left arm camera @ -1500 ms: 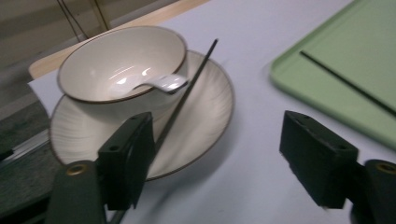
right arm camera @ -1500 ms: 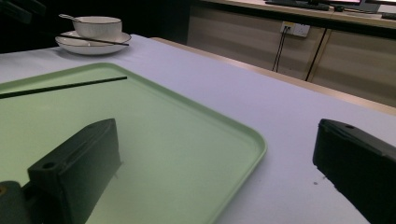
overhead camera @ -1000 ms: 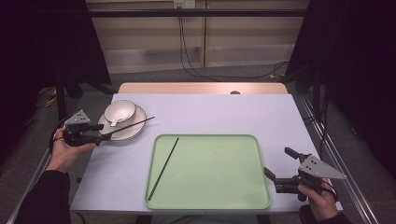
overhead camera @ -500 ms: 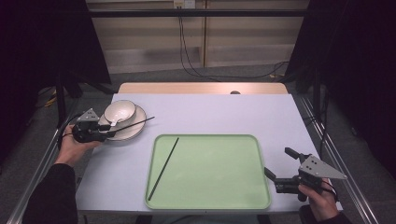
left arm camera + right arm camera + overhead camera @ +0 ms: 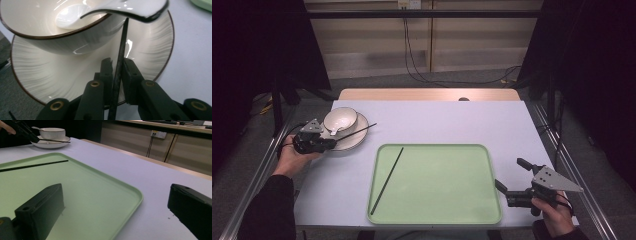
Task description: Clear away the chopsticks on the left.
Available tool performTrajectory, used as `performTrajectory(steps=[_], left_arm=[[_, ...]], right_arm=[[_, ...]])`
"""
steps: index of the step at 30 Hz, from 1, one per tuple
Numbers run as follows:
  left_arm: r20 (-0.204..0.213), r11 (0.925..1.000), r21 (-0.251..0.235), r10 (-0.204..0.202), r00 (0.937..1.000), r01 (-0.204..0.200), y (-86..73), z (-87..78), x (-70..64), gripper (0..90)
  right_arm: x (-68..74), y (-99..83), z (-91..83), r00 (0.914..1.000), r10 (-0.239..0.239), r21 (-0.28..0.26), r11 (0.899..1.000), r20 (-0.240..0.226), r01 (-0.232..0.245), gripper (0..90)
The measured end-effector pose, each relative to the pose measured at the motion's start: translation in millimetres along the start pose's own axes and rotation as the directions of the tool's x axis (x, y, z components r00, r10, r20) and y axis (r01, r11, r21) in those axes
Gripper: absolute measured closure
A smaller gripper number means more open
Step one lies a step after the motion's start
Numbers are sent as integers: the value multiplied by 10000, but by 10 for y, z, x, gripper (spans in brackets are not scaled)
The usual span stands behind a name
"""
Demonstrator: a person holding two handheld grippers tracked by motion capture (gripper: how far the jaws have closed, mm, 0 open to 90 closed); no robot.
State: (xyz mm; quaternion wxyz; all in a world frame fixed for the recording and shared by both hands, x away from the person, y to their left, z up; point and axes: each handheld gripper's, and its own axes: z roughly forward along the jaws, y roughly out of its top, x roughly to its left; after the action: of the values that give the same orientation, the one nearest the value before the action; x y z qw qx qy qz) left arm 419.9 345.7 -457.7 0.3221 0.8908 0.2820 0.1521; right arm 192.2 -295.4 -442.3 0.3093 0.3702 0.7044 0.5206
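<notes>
Far left of the tabletop (image 5: 437,120): one left tool (image 5: 331,143) in the person's left hand (image 5: 292,159), reaching in over the near rim of one ribbed cream plate (image 5: 357,137). Jaws nearly closed around one black chopstick (image 5: 359,130), pads right beside its shaft in the left gripper view; full contact hard to tell. Chopstick lying across the plate, its far end jutting past the plate's right edge over the tabletop. On the plate, one cream bowl (image 5: 341,119) with a dark rim; in the bowl, one white soup spoon (image 5: 75,16), its handle hanging over the rim above the chopstick.

Centre: one pale green tray (image 5: 484,210). In its left part, a second black chopstick (image 5: 387,180), lying slantwise, well apart from the plate. Two chopsticks in all.

Far right, near corner: one right tool (image 5: 508,176) in the person's right hand (image 5: 552,212), jaws spread wide and gripping nothing, just beside the tray's right edge, low over the tabletop.
</notes>
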Motion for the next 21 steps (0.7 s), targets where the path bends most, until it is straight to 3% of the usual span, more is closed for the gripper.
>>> performTrajectory(steps=[6,15,21], left_arm=[[162,9999,130,-4,9999,1,23,-11,-21,828],[488,9982,-224,-548,9973,559,29,-23,-51,850],[696,9970,-207,-732,9949,748,23,-104,-44,853]], right_arm=[[-3,-2,4,10000,34,70,10000,-10,-34,0],[4,-2,2,10000,36,49,10000,-55,-36,0],[6,-2,4,10000,39,44,10000,-49,-39,0]])
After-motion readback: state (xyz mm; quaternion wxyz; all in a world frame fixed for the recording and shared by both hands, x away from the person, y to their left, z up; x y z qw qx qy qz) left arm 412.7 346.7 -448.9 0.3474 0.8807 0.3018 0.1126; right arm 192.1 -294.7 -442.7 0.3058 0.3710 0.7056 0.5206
